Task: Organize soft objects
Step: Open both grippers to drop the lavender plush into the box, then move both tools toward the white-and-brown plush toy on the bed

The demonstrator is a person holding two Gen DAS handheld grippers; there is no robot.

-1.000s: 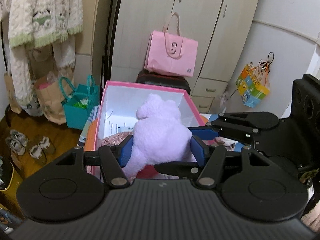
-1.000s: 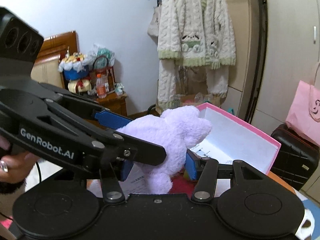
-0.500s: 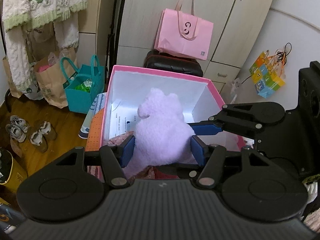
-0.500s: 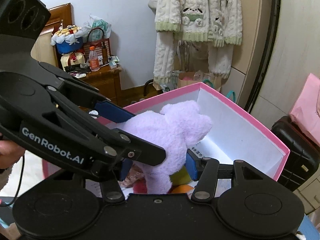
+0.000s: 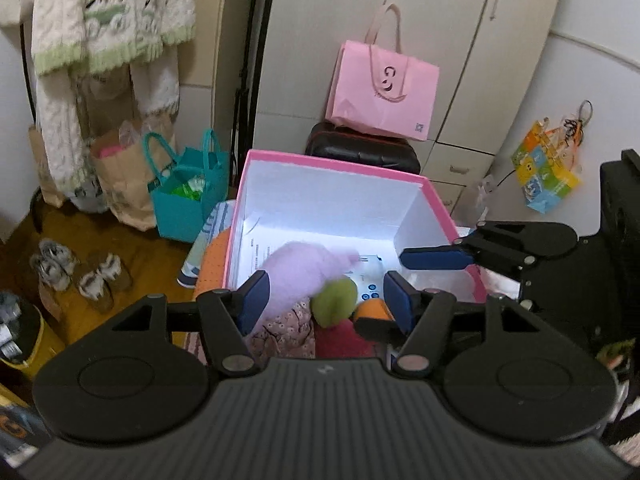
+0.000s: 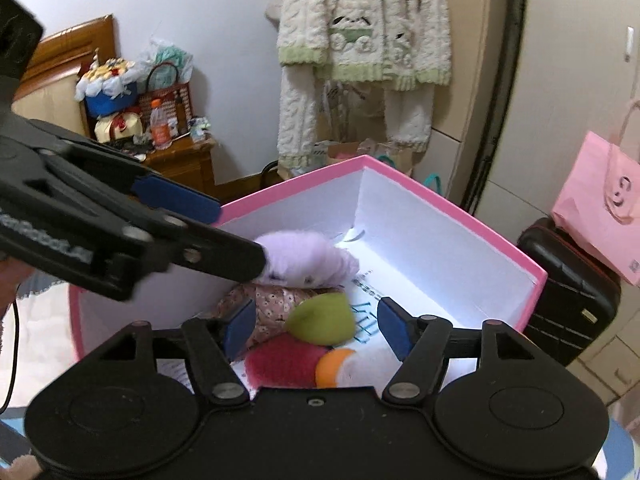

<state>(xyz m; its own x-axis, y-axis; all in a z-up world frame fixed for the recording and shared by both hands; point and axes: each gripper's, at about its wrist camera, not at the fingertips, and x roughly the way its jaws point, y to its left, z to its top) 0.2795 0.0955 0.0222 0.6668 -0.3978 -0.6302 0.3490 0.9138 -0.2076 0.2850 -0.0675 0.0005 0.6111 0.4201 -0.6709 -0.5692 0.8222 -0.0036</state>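
1. Purple plush toy (image 5: 298, 270) isn't pinched by either tool anymore. Half a second ago both tools were squeezing it from two sides above the box; now it's down inside the pink box (image 5: 332, 162), smeared with motion blur, so I'd guess it only just dropped.

2. Left tool (image 5: 324, 298) has its jaws spread wide with nothing between them. The toy sits just past its left pad, maybe brushing it, hard to say through the blur.

3. Right tool (image 6: 314, 326) is the same deal: jaws apart, gripping nothing, hovering over the near end of the box. From its camera the left tool's arm crosses in front and hides part of the toy.

4. For the task, I'd call this item done, since it's in the box. Next up is probably pulling both tools back and going for another soft thing, though I can't see any left outside the box from here.

5. What's in the box now:
   - the purple toy, resting on top of a floral fabric thing (image 6: 272, 306) at the near-left
   - a green plush (image 6: 322, 318) just beside those, toward the middle
   - a red plush (image 6: 282, 364) and an orange-and-white one (image 6: 340, 366) at the near edge
   - printed paper (image 5: 364, 280) lying on the white bottom; the far half of the box has no toys in it
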